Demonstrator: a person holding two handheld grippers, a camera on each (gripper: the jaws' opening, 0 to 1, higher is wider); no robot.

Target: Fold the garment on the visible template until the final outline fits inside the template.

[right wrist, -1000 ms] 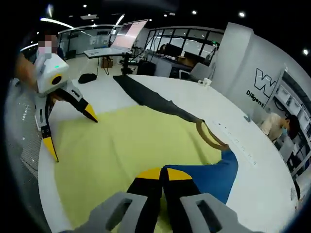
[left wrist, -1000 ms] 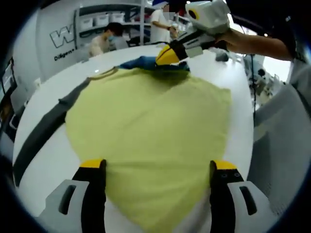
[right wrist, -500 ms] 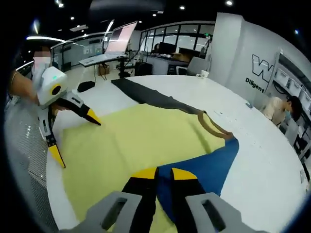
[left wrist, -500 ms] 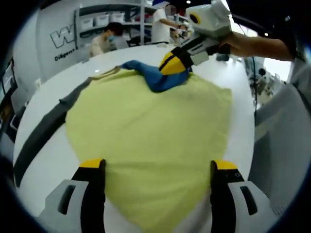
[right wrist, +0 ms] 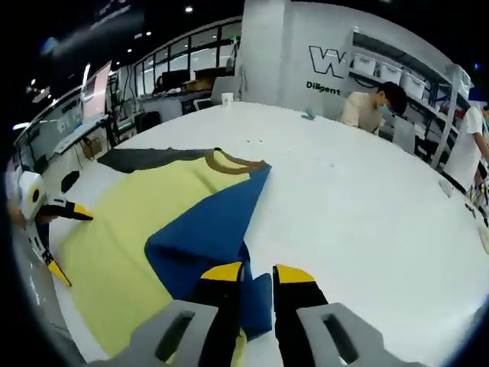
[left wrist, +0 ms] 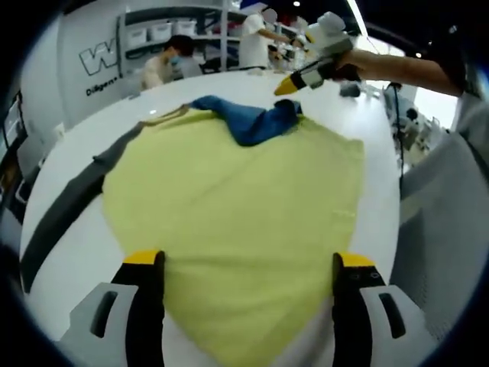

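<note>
A yellow garment lies spread flat on the white round table. It has a brown collar, a dark grey sleeve stretched out to one side, and a blue sleeve folded in over the yellow body. My left gripper stands open at the garment's near hem, one jaw on each side of the cloth; it is also in the right gripper view. My right gripper has its jaws parted above the blue sleeve's end. In the left gripper view the right gripper hangs just beyond that sleeve end.
Bare white tabletop spreads wide beyond the collar. A person sits at the far edge and another stands by shelves of bins. A sleeve of the person holding the grippers is at the right.
My right gripper carried the blue sleeve in over the yellow body, parted its jaws and drew back from the sleeve end. The left gripper has stayed at the hem.
</note>
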